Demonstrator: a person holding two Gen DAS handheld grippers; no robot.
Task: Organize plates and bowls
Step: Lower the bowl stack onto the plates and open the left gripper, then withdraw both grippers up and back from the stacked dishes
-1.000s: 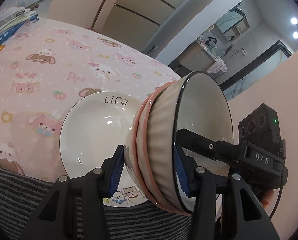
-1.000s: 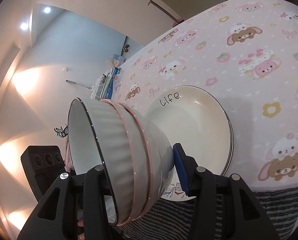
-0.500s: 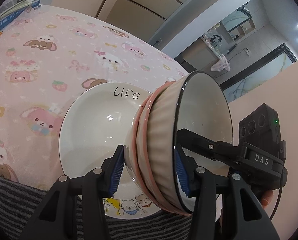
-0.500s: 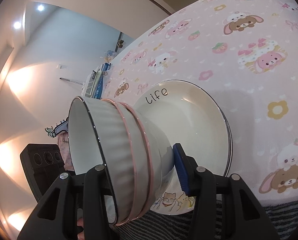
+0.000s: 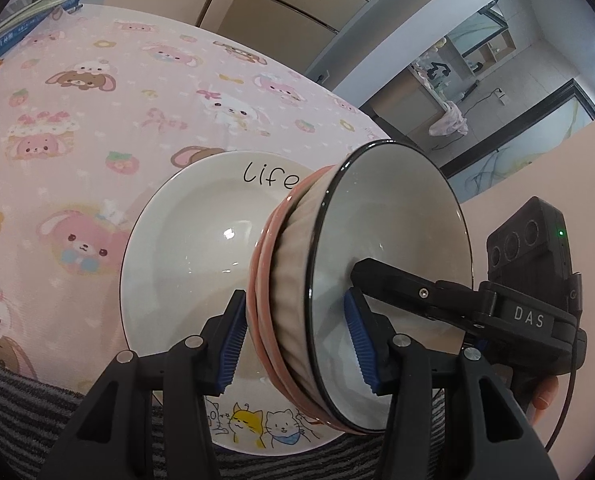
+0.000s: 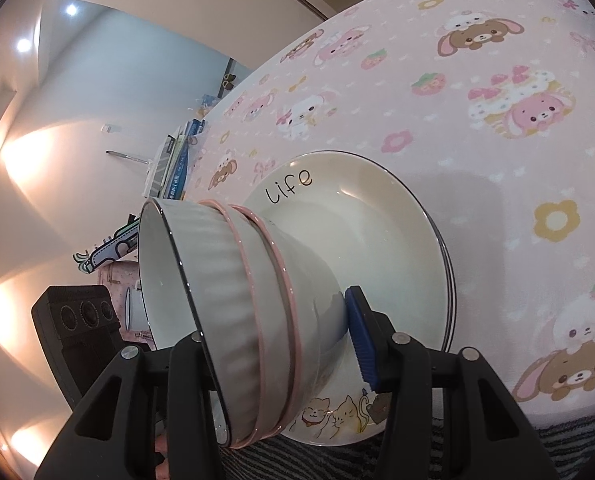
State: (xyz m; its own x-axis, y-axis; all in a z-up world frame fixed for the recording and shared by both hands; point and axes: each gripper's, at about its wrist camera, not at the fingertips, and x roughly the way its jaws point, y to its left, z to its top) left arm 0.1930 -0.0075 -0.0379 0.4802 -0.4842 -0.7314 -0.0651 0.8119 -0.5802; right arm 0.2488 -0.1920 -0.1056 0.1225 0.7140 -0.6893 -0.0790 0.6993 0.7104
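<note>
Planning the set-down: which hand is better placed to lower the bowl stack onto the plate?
Probably left. The left gripper visibly clamps the bowl stack from base to inside, with the plate straight ahead. The right gripper also grips the stack, but its inner finger is hidden.

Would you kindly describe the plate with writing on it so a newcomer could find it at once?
Start at the pink cartoon-bunny tablecloth; near its front edge lies a stack of cream round ceramic plates, behind the nested ribbed bowls clamped in both grippers. The top plate alone bears the black handwritten word "life" on its far rim and cartoon cats on its near rim.
</note>
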